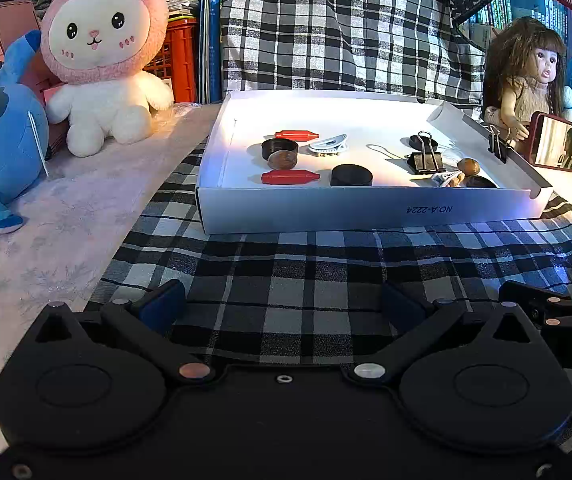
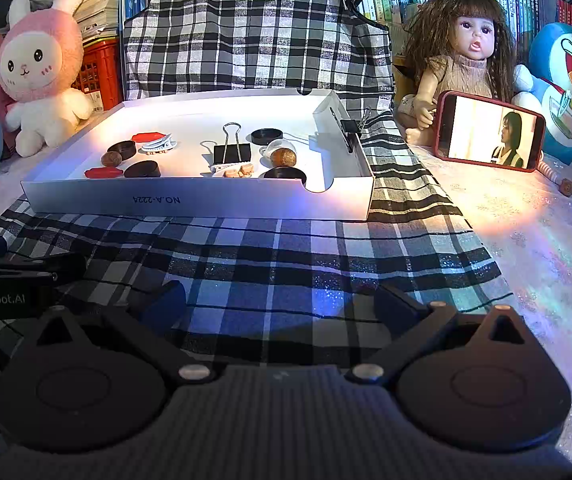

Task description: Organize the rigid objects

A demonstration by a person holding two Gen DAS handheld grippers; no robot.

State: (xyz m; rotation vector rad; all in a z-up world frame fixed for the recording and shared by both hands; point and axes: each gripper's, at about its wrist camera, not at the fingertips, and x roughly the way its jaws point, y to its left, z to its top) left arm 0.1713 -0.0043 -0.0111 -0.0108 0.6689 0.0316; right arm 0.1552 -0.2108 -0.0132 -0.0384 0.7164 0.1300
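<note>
A shallow white box (image 1: pixel 365 208) (image 2: pixel 206 200) lies on a black-and-white checked cloth. It holds two red pieces (image 1: pixel 289 177), black round lids (image 1: pixel 351 175) (image 2: pixel 142 169), walnuts (image 1: pixel 282 159) (image 2: pixel 284 157), a white clip (image 1: pixel 327 145), a black binder clip (image 1: pixel 425 160) (image 2: pixel 232 153) and a small keychain (image 2: pixel 234 170). Another binder clip (image 1: pixel 497 148) grips the box's right wall. My left gripper (image 1: pixel 284 304) is open and empty over the cloth, short of the box. My right gripper (image 2: pixel 280 300) is likewise open and empty; its side shows in the left wrist view (image 1: pixel 565 312).
A pink-and-white plush bunny (image 1: pixel 102 60) and blue plush (image 1: pixel 2 140) stand at the left. A doll (image 2: pixel 465 52), a phone playing video (image 2: pixel 489 132) and a Doraemon plush (image 2: pixel 569 80) stand at the right. Books and a red crate (image 1: pixel 178 60) fill the back.
</note>
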